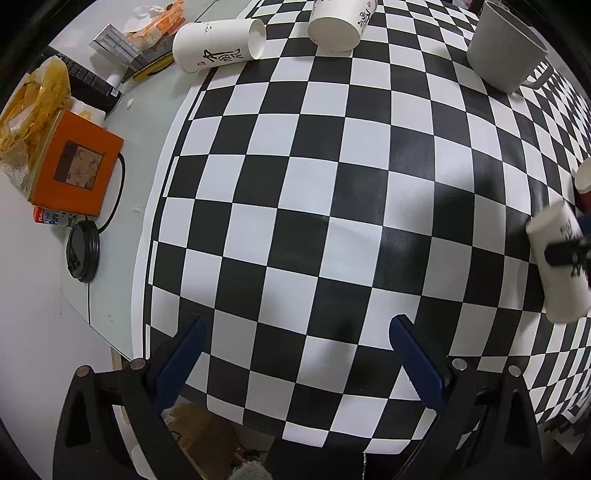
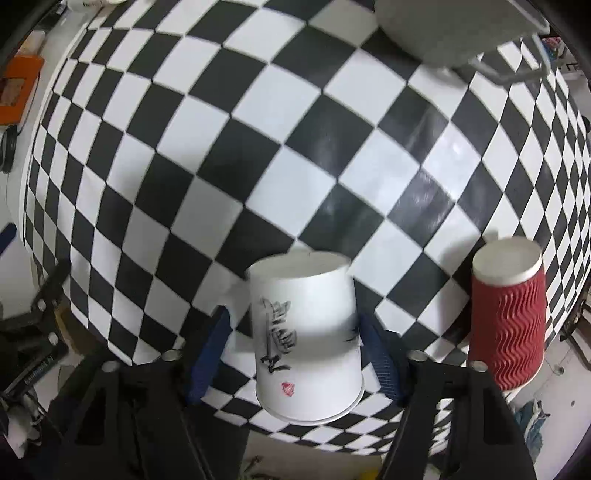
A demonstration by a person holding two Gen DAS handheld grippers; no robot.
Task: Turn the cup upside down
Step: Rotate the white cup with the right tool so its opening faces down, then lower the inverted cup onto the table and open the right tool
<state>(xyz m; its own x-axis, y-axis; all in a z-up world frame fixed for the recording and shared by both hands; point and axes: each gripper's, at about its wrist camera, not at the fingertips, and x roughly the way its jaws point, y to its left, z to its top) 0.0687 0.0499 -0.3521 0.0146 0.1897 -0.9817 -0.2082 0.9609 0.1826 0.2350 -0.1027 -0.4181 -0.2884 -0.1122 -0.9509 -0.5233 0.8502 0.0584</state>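
**White cup upside down between the right jaws**

Checkered black-and-white matting [image 2: 280, 122] covers the work surface, with a pale table [image 1: 147, 122] showing along its left edge. On the near part of the mat a white paper cup [image 2: 306, 332] with black brush lettering stands inverted, base up and rim down. The right gripper [image 2: 295, 328] brackets it: the right blue pad touches the cup wall, while a clear gap separates the left pad from it, so the jaws are spread rather than clamped. Just to the right stands a red ribbed cup [image 2: 511, 317], also base up. A grey mug [image 2: 443, 33] sits at the far right.

The left gripper [image 1: 295, 332] hovers over bare mat, jaws wide and holding nothing. Far away a second white cup [image 1: 218, 46] lies on its side, another [image 1: 338, 24] beside it. An orange box [image 1: 75, 162] rests on the table at left.
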